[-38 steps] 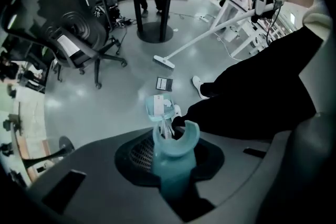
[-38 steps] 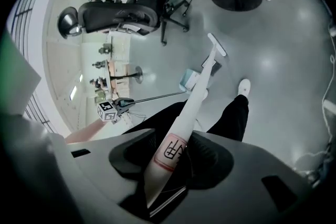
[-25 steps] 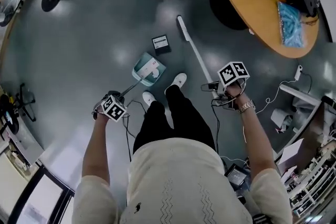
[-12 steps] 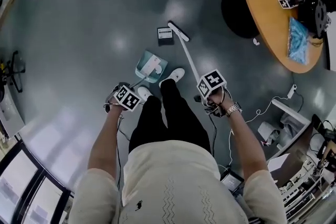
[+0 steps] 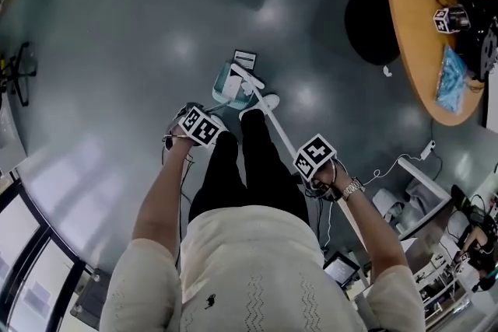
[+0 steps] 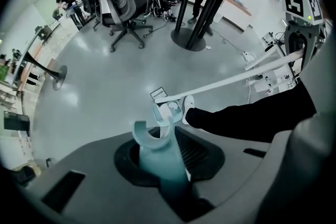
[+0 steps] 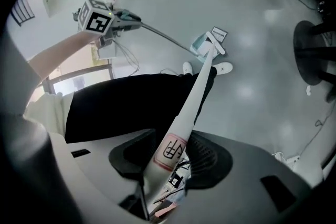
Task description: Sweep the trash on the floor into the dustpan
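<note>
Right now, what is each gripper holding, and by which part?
The left gripper holds the dustpan by its teal handle; the right gripper holds the broom by its white stick's upper end.

Overhead and jaw-level, all toward dustpan

Cream short-sleeved knit top with zigzag stitching, black trousers, white shoes, metal wristwatch on right wrist

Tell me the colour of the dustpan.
Pale teal; the dustpan shows best in the left gripper view.
</note>
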The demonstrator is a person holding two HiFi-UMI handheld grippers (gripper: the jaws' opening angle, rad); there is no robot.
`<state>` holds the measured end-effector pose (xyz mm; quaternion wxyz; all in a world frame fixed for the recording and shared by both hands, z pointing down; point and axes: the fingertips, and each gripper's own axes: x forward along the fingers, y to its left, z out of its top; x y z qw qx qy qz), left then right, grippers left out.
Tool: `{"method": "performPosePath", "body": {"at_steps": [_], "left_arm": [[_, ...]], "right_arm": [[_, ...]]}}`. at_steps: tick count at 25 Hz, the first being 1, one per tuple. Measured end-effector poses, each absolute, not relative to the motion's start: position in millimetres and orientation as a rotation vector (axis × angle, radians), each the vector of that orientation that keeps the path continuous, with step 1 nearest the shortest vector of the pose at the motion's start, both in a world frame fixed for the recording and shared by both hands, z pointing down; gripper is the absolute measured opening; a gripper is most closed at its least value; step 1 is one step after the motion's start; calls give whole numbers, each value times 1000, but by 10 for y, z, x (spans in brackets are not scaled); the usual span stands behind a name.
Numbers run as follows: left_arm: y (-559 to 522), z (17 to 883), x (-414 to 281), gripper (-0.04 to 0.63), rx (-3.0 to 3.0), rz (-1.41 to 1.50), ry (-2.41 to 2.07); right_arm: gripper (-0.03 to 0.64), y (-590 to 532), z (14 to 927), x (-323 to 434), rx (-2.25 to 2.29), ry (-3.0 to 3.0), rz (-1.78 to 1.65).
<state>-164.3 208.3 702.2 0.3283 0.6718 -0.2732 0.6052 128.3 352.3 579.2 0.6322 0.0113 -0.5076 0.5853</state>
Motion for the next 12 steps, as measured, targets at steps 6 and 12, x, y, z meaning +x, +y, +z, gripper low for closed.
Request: {"method": "performPosePath", "body": {"at_steps": [6, 12], "left_arm": [[2174, 7024, -1804, 92, 1802, 1609, -696], [2278, 6957, -1858, 92, 1852, 1621, -716]], "right_arm": [[169, 3532, 5564, 1054, 17, -1175, 1431], [170, 2884, 5218, 1033, 112, -1224, 1750]]}}
